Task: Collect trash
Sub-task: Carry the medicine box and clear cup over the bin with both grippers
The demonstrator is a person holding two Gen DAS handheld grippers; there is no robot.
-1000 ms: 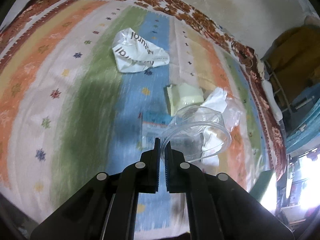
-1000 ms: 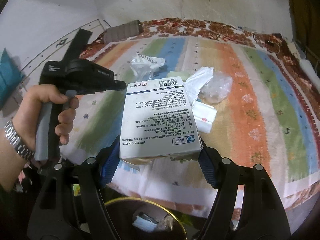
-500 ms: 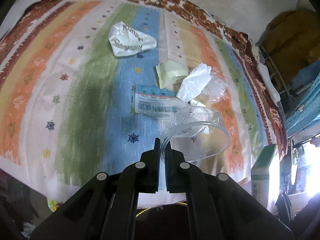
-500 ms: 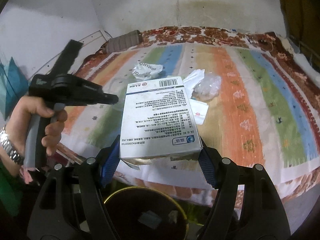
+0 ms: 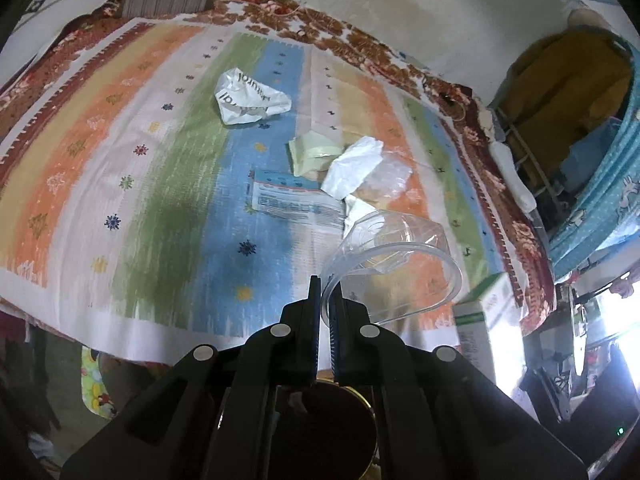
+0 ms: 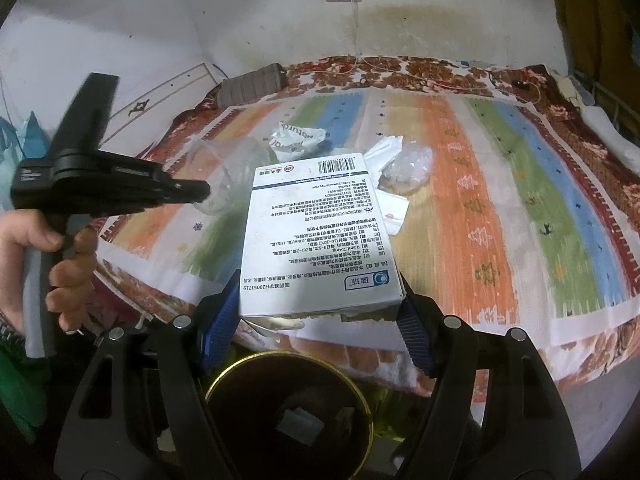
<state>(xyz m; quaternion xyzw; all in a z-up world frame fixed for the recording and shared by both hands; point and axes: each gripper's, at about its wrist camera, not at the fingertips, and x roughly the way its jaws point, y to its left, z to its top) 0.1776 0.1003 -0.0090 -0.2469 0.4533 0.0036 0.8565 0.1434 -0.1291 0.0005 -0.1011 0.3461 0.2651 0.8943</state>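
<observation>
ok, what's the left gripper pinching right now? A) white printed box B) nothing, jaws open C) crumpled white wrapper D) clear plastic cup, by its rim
D: in the left wrist view the left gripper has its jaws nearly shut on the rim of the clear plastic cup, held up off the striped bedspread; the white printed box sits in the right gripper.

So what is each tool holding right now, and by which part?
The left tool is shut on the rim of a clear plastic cup. The right tool clamps a white printed box across its two side edges, near the end closest to the camera.
</observation>
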